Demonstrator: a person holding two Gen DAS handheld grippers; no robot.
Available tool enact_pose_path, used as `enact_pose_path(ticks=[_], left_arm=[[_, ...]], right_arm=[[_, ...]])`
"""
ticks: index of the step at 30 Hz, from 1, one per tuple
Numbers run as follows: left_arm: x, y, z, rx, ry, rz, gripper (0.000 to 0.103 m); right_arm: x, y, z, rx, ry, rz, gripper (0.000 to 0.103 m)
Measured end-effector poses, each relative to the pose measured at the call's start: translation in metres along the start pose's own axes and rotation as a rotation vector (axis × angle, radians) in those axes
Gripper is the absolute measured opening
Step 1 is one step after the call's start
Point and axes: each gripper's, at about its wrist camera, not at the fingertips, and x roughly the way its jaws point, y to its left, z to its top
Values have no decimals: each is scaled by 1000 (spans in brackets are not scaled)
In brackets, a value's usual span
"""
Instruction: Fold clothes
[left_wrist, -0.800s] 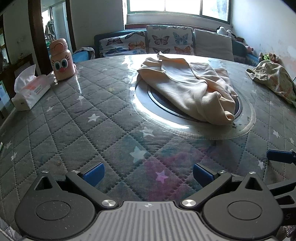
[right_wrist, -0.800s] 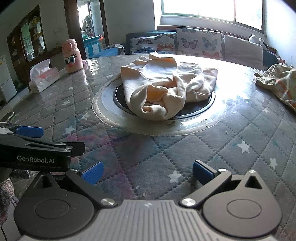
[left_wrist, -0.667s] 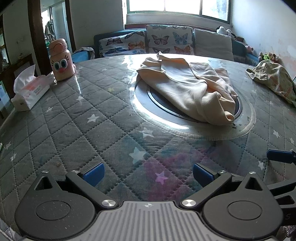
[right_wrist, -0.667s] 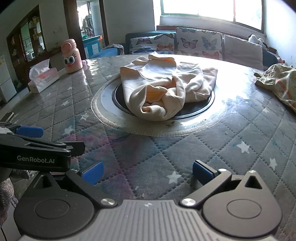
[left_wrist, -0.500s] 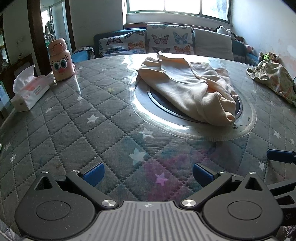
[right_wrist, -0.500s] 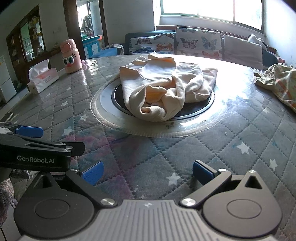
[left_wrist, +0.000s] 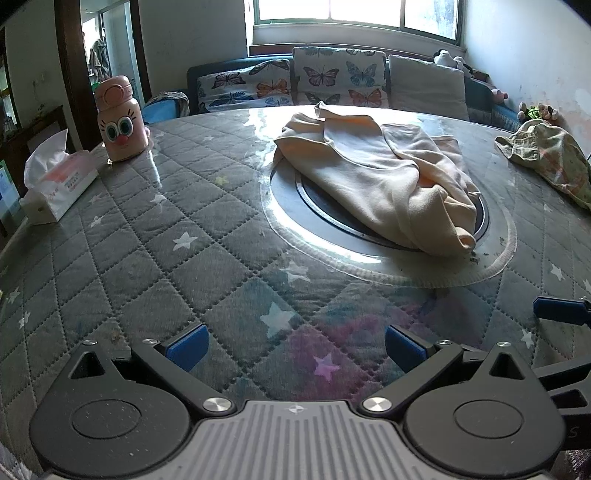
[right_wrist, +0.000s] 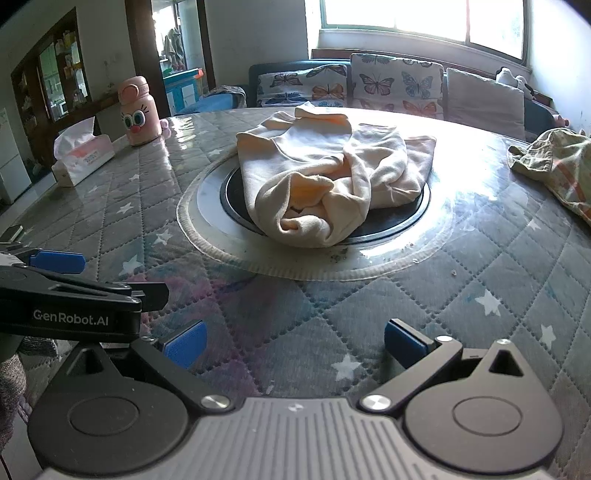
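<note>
A crumpled cream sweatshirt (left_wrist: 384, 177) lies in a heap on the round glass turntable (left_wrist: 314, 236) in the middle of the quilted table; it also shows in the right wrist view (right_wrist: 325, 177). A second, greenish patterned garment (left_wrist: 546, 158) lies bunched at the far right edge, seen too in the right wrist view (right_wrist: 554, 162). My left gripper (left_wrist: 295, 347) is open and empty, low over the near part of the table. My right gripper (right_wrist: 295, 343) is open and empty beside it, well short of the sweatshirt.
A pink cartoon bottle (left_wrist: 120, 120) and a tissue box (left_wrist: 55, 188) stand at the table's left edge. A sofa with butterfly cushions (left_wrist: 332, 81) runs behind the table. The grey star-quilted cover (left_wrist: 166, 240) spans the tabletop.
Both grippers have crept slightly forward toward the sweatshirt. The clothes have not moved and the jaws stay open.
</note>
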Motion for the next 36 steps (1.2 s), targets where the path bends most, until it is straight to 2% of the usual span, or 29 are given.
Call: enact_pose_path(ticks=[20, 36], left_arm=[[12, 1, 12, 7, 9, -2, 103], [21, 3, 34, 9, 27, -16, 103]], right_arm=[[13, -2, 13, -6, 13, -6, 103], [19, -9, 36, -21, 13, 18, 103]])
